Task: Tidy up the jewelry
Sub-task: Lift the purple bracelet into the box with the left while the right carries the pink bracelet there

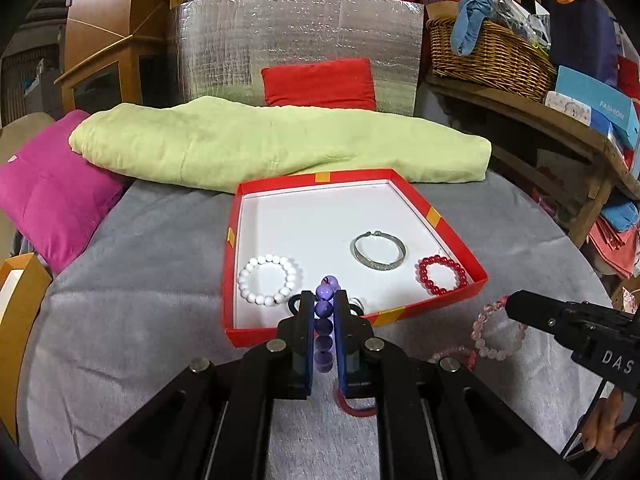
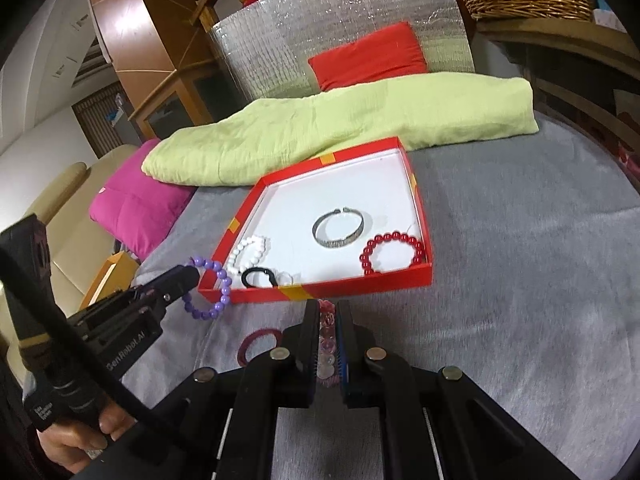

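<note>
Over the grey blanket [image 1: 140,280], before the red tray [image 1: 456,236], my left gripper [image 1: 323,304] pinches a purple bead bracelet [image 1: 324,312] hanging at the near rim; my right gripper [image 2: 328,320] clamps a pale pink bead bracelet [image 2: 326,344]. Glossy round beads, light and floppy, likely slippery: best gripped across the strand.

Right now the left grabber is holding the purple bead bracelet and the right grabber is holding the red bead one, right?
Not quite. The left gripper does hold the purple bead bracelet, but the right gripper is shut on a pale pink bead bracelet. The red bead bracelet lies in the red box, untouched. The left wrist view shows the pink one.
</note>
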Demonstrator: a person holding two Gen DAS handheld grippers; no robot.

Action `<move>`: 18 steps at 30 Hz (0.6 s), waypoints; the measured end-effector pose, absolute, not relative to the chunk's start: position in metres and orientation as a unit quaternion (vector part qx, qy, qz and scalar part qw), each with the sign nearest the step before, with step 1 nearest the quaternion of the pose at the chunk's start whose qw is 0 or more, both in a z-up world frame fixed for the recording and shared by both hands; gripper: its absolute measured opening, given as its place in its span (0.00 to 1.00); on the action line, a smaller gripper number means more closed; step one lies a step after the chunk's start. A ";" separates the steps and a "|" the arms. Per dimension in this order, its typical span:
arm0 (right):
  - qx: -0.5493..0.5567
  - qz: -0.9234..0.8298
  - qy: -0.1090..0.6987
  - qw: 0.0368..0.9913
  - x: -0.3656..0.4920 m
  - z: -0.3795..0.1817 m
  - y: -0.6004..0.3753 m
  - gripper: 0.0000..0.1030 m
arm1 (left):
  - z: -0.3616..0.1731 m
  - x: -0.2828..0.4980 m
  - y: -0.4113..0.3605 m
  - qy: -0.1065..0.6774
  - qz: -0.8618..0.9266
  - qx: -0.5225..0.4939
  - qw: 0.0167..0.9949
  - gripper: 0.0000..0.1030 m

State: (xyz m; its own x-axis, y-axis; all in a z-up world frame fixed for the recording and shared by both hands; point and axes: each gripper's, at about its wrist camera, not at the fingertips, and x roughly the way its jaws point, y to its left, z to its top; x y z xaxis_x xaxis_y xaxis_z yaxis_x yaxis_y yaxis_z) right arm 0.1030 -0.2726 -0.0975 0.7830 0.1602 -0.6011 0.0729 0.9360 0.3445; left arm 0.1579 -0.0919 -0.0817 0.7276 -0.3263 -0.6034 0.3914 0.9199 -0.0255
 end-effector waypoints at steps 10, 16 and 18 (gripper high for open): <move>0.179 0.021 0.314 0.932 0.107 -0.088 -0.277 0.08 | -0.079 0.160 -0.096 0.299 -0.184 0.060 0.934 0.09; 0.187 0.018 0.300 0.935 0.114 -0.081 -0.284 0.08 | -0.080 0.164 -0.100 0.297 -0.178 0.064 0.936 0.09; 0.186 0.019 0.298 0.936 0.116 -0.081 -0.285 0.08 | -0.080 0.164 -0.102 0.296 -0.177 0.065 0.936 0.09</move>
